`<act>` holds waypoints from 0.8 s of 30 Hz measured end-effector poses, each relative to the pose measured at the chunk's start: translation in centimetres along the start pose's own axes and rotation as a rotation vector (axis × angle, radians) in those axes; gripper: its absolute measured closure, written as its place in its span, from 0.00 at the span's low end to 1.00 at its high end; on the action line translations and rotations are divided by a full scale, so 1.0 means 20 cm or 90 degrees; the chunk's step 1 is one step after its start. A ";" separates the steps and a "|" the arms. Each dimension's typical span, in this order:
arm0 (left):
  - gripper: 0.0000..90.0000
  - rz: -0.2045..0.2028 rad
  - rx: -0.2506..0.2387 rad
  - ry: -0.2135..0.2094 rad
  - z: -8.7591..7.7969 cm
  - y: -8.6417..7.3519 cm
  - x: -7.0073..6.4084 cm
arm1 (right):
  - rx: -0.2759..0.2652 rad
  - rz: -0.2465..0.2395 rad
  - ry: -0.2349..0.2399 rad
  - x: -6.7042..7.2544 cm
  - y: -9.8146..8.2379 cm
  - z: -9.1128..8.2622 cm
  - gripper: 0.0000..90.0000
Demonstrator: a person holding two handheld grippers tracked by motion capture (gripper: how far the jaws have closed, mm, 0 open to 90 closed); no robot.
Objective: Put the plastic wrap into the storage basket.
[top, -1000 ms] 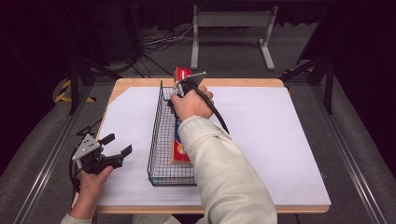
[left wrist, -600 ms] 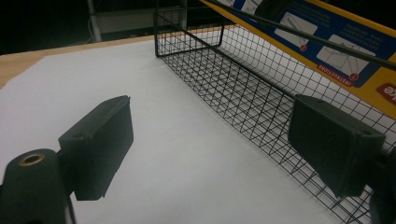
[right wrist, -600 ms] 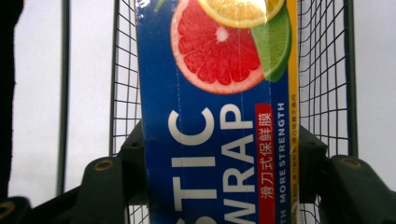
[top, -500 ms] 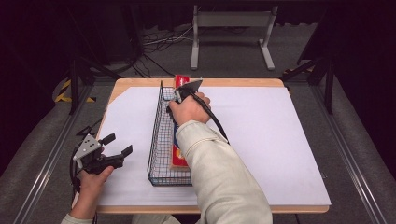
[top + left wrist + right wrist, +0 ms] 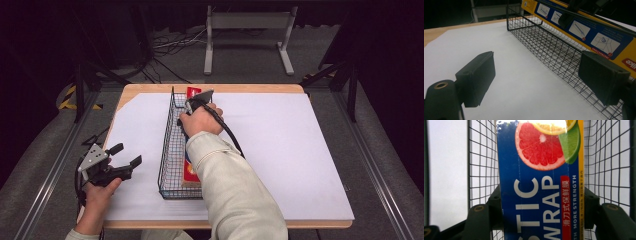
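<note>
A long plastic wrap box [image 5: 190,171], blue, yellow and red, lies lengthwise in a black wire basket [image 5: 167,150] left of the table's middle. My right gripper [image 5: 196,103] reaches down into the basket's far end. In the right gripper view its jaws press both long sides of the box [image 5: 539,182], so the right gripper [image 5: 541,205] is shut on it. My left gripper [image 5: 129,154] hovers open near the table's front left, apart from the basket. In the left gripper view the left gripper [image 5: 536,77] holds nothing, with the basket wall [image 5: 554,52] and box [image 5: 584,30] ahead.
A white sheet [image 5: 290,150] covers the wooden table [image 5: 150,90], with broad bare areas left and right of the basket. A metal stand [image 5: 247,30] is on the floor behind the table. Cables trail on the floor at the back left.
My right hand and gripper have moved a little nearer and lower over the basket's far end. The left gripper has stayed where it was, still open.
</note>
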State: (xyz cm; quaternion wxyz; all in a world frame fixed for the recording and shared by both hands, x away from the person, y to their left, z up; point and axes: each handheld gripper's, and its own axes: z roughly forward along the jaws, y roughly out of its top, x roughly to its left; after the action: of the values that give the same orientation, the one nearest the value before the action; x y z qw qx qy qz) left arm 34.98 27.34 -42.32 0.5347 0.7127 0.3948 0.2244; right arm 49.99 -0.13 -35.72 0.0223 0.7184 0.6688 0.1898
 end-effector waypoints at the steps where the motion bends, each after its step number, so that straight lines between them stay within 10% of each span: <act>1: 0.17 0.000 -0.001 -0.001 0.00 0.00 0.00 | 0.003 -0.004 -0.002 0.00 0.00 0.01 0.45; 24: 0.17 -0.003 -0.002 0.002 0.00 0.00 0.00 | 0.047 0.020 -0.019 -0.03 -0.03 0.09 0.45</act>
State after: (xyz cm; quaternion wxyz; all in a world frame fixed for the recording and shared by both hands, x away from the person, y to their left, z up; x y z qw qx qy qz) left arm 35.00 27.42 -42.36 0.5357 0.7105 0.3968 0.2254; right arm 49.87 -0.17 -37.76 0.0030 0.7320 0.6635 0.1549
